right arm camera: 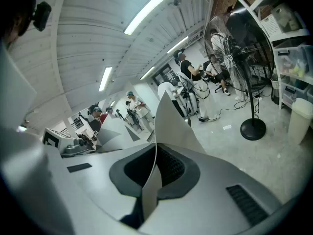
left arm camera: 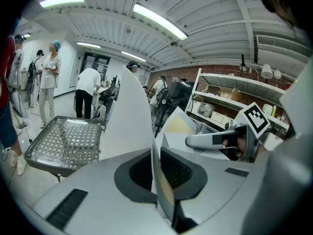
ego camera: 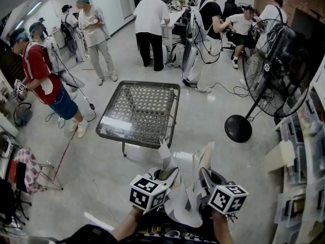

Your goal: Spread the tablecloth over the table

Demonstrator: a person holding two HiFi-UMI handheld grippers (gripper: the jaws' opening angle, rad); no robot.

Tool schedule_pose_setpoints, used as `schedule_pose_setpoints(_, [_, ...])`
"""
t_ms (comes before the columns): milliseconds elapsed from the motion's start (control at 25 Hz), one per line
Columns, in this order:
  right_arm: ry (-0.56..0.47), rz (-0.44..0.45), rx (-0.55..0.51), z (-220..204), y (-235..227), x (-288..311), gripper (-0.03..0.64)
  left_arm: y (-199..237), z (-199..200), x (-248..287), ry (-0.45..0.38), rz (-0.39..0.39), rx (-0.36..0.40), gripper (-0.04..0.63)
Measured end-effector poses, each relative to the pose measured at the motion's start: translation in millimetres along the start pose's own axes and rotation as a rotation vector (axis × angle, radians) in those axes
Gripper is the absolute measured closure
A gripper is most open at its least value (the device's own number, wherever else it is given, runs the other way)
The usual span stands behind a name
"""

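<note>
White sheeting, the tablecloth (ego camera: 184, 210), is held bunched up between the two grippers, short of the glass-topped table (ego camera: 127, 139). One edge is pinched in the closed jaws of the left gripper (ego camera: 167, 173), another in those of the right gripper (ego camera: 204, 176).

The surface (ego camera: 139, 110) is set ahead of the tablecloth (ego camera: 184, 207), which is held between the left gripper (ego camera: 168, 174) and the right gripper (ego camera: 204, 176) — side by side. A fan (ego camera: 269, 67) is placed right of the surface.

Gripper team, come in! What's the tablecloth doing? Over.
Left gripper, right gripper: both shut on tablecloth. Table ahead, bare. Nothing in between.
</note>
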State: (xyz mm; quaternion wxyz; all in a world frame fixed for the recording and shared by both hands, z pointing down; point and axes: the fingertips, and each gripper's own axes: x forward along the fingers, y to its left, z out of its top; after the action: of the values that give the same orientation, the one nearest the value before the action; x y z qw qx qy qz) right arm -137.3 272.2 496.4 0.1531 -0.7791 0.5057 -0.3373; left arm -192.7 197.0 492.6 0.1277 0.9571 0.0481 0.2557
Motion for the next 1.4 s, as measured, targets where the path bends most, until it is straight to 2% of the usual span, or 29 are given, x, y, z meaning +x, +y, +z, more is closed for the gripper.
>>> schedule_pose_setpoints(720, [0.043,0.093,-0.007,-8,-1,-8,0.600,-19,-5,-1,-0.027,0.065,-0.045,0.561])
schedule_pose_setpoints(1040, [0.013,0.106,-0.002,-2,-11,-24,0.600,-29,-5,0,-0.062,0.084,-0.046,0.561])
schedule_pose_setpoints(1240, [-0.037,0.141,0.013,26,-15,-33,0.600,-34,21,8,-0.095,0.079,-0.024,0.561])
schedule_pose_setpoints(1400, [-0.066,0.142,0.033,49,-21,-37,0.600,-45,43,18,-0.098,0.050,0.043,0.560])
